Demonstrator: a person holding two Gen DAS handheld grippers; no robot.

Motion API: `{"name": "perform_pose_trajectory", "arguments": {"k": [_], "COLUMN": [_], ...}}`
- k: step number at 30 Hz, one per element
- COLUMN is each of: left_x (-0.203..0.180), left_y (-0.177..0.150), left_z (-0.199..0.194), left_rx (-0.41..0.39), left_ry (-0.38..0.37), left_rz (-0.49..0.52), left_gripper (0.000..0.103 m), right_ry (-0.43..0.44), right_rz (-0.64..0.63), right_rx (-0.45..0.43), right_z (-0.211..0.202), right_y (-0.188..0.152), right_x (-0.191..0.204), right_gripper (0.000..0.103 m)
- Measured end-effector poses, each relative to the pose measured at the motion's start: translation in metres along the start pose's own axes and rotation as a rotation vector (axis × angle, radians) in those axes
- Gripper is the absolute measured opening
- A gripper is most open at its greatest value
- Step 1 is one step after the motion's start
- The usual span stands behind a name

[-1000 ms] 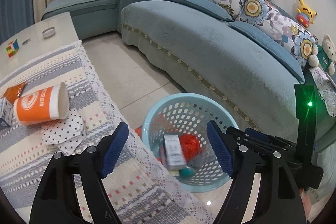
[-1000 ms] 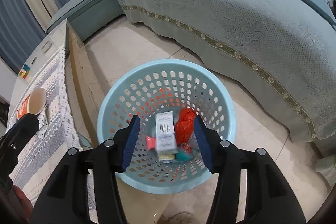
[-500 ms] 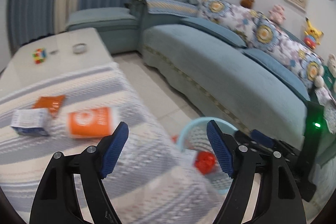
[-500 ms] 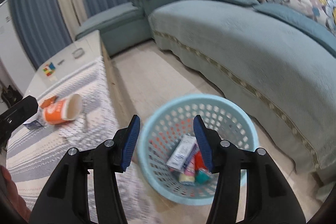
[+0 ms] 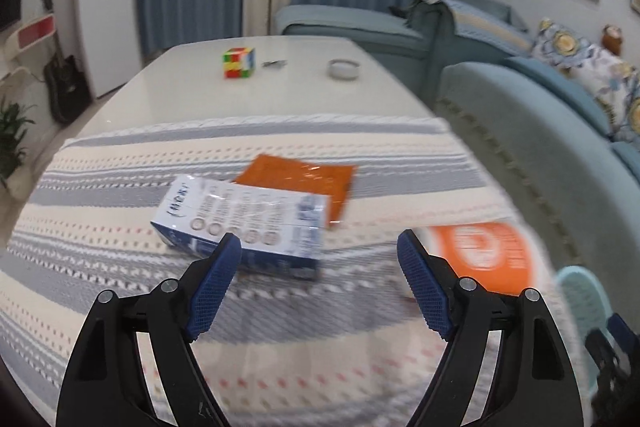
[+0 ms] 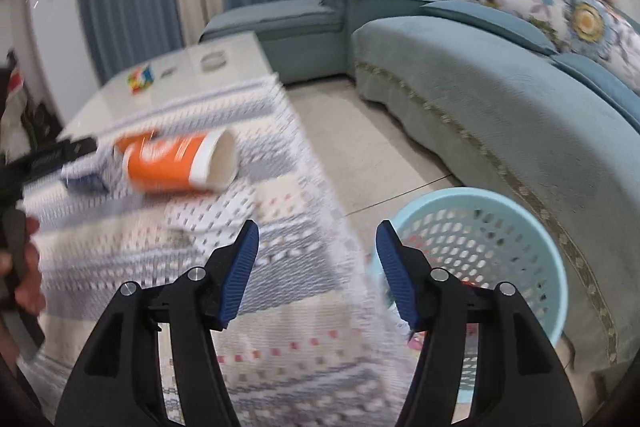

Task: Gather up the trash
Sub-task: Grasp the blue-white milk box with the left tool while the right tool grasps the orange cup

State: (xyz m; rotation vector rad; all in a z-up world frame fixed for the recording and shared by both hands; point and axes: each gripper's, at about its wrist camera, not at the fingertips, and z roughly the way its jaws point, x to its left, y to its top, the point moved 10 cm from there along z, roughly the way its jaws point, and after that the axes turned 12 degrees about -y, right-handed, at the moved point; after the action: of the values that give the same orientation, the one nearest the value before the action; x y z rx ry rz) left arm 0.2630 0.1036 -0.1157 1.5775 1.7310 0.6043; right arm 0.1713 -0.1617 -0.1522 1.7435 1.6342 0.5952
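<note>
Fingers of the left gripper (image 5: 319, 281) and right gripper (image 6: 316, 265), just widened, stood spread and empty above the surface (image 5: 120, 267) near a box (image 5: 244, 217) and cup (image 6: 180, 163).

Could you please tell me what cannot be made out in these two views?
- Basket contents: right view, hidden by the right tool and blur.
- Box print: left view, blurred.
- Cup mouth: left view, smeared by blur.
- Small item beside the cube: too small.
</note>
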Motion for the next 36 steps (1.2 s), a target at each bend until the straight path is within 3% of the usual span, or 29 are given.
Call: {"name": "perform_pose_trajectory", "arguments": {"k": [4, 7, 10, 15, 20, 23, 25, 27, 29, 33, 35, 36], "left_x": [0.018, 0.027, 0.033, 0.057, 0.113, 0.129, 0.126, 0.125, 0.124, 0.124, 0.122, 0.121], "left_y": [-0.004, -0.003, -0.004, -0.021, -0.036, -0.033, -0.019, -0.008, -0.002, -0.003, -0.007, -0.011], "left_z": [0.030, 0.037, 0.033, 0.006, -0.026, -0.042, -0.044, -0.032, -0.014, 0.019, 0.031, 0.037], "left_rx": [0.045, 0.056, 0.067, 0.088, 0.088, 0.045, -0.005, -0.001, 0.030, 0.107, 0.119, 0.136], "left_ry": [0.116, 0.184, 0.190, 0.168, 0.203, 0.118, -0.024, -0.074, -0.054, 0.100, 0.125, 0.124], "left_rz": [0.024, 0.060, 0.060, 0.025, -0.072, -0.180, -0.281, -0.355, -0.369, -0.294, -0.267, -0.260], "left_gripper": [0.078, 0.078, 0.072, 0.071, 0.071, 0.072, 0.087, 0.090, 0.090, 0.089, 0.088, 0.082], "right_ry": [-0.035, -0.046, -0.041, -0.020, -0.017, -0.023, -0.027, -0.025, -0.019, 0.002, 0.031, 0.058], "right_rz": [-0.087, -0.118, -0.105, -0.060, -0.056, -0.069, -0.075, -0.078, -0.076, -0.067, -0.076, -0.084], "right_rx": [-0.059, -0.055, -0.044, -0.010, -0.006, -0.014, -0.020, -0.024, -0.026, -0.055, -0.062, -0.056], "right_z": [-0.006, -0.005, -0.003, 0.005, 0.004, 0.003, 0.002, 0.001, 0.000, -0.006, -0.008, -0.008], "right_y": [0.000, -0.003, -0.003, -0.004, -0.005, -0.005, -0.004, -0.004, -0.004, -0.001, 0.001, 0.002], "right_x": [0.018, 0.023, 0.021, 0.013, 0.012, 0.014, 0.015, 0.016, 0.017, 0.016, 0.020, 0.024], "right_gripper": [0.059, 0.062, 0.062, 0.062, 0.062, 0.062, 0.062, 0.062, 0.062, 0.062, 0.062, 0.062]}}
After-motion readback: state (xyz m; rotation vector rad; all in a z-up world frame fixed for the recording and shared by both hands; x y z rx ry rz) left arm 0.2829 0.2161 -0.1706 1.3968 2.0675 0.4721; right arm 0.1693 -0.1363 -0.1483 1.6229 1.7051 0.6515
